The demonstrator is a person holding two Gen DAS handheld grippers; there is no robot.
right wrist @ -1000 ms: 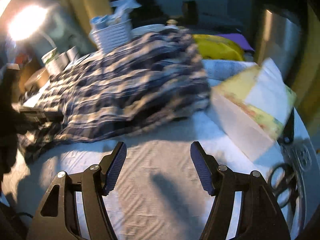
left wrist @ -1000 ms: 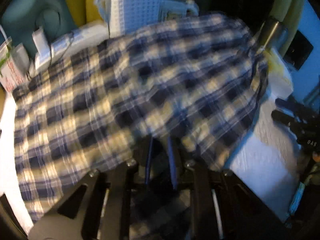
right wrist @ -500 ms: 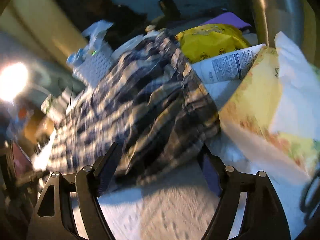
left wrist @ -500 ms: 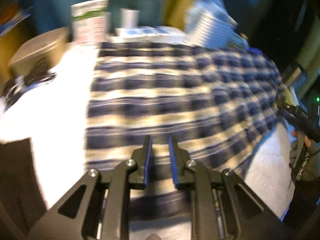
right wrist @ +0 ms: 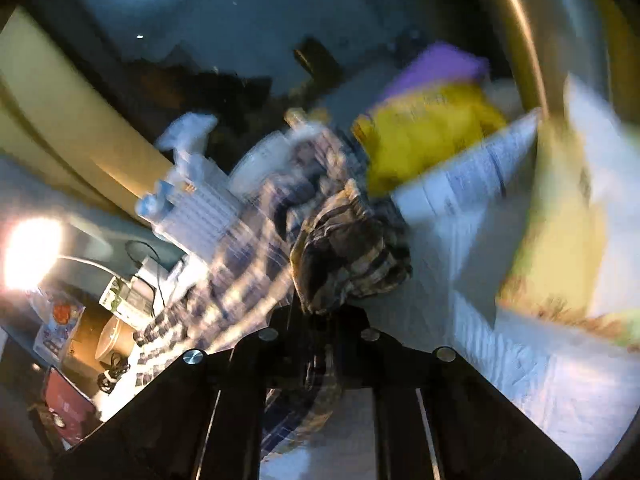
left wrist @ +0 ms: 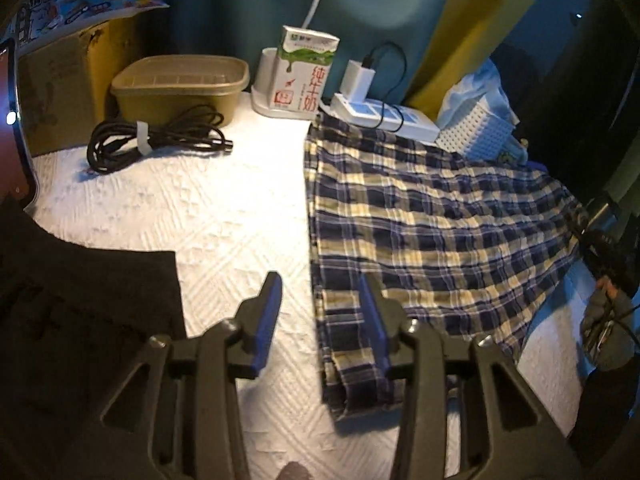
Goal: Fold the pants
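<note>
A coiled black cable (left wrist: 156,142) lies at the left of the white tabletop (left wrist: 224,216), a milk carton (left wrist: 306,74) behind it. The left tongs (left wrist: 320,312) have just been opening and grip nothing, straddling the near edge of the plaid pants (left wrist: 432,224) spread flat. The right tongs (right wrist: 320,312) have just closed, pinching a bunched fold of the pants.

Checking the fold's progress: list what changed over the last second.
The left tongs let go of the plaid pants, their jaws just opening over the pants' edge. The right tongs, open over the white cloth before, just closed on bunched plaid. The pants remain on the cloth.
</note>
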